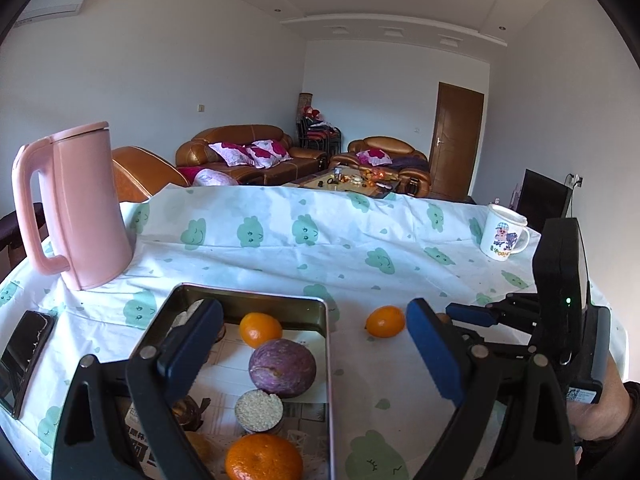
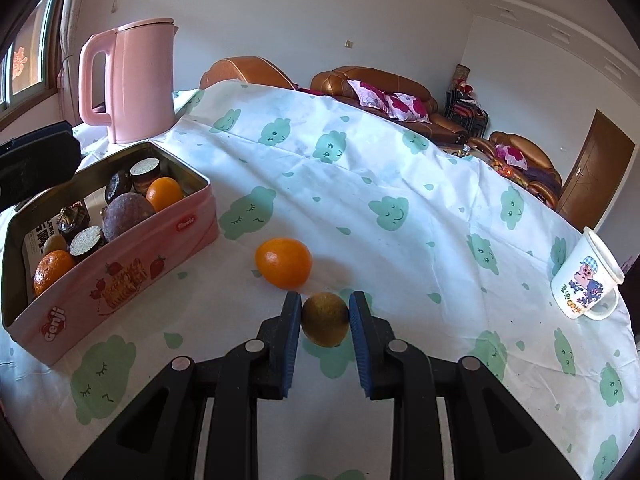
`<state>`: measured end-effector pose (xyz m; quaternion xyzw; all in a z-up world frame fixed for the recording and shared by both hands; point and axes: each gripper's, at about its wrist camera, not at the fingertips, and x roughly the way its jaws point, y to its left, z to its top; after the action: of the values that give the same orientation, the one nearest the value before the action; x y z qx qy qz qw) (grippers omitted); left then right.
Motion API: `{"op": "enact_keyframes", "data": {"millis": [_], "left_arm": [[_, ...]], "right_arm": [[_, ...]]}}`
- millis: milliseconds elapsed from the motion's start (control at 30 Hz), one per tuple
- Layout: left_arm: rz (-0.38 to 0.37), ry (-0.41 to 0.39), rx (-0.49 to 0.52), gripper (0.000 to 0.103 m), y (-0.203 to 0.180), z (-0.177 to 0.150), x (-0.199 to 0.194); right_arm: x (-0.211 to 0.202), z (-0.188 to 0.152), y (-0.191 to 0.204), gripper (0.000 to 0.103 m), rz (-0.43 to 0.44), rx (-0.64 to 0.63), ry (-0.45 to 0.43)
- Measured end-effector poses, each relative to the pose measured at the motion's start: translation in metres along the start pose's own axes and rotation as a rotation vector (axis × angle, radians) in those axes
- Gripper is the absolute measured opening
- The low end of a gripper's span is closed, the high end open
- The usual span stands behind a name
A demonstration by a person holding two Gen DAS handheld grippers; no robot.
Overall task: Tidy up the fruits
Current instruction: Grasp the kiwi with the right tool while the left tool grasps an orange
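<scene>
Right hand-held gripper (image 2: pixel 325 320) pinches the kiwi (image 2: pixel 325 324) just above the desk (image 2: pixel 400 160); tin (image 2: pixel 120 272) lies to its left, beneath the spread left hand-held gripper (image 1: pixel 316 348).

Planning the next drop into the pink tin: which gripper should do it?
Right. The right gripper is shut on the small green-brown fruit, beside the pink rectangular tin. The left gripper is open and empty above that tin.
</scene>
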<state>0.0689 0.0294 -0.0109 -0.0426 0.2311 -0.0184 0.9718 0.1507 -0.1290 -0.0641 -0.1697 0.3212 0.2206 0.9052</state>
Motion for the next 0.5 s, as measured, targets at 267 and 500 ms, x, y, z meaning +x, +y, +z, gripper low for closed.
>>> {"op": "enact_keyframes", "data": {"millis": [267, 500], "left_arm": [[-0.065, 0.104, 0.076, 0.091, -0.055, 0.011, 0.049], [-0.034, 0.265, 0.122, 0.080, -0.083, 0.004, 0.110]], "right_arm": [[-0.001, -0.008, -0.053, 0.026, -0.032, 0.148, -0.024], [-0.007, -0.013, -0.066, 0.026, -0.002, 0.196, -0.047]]}}
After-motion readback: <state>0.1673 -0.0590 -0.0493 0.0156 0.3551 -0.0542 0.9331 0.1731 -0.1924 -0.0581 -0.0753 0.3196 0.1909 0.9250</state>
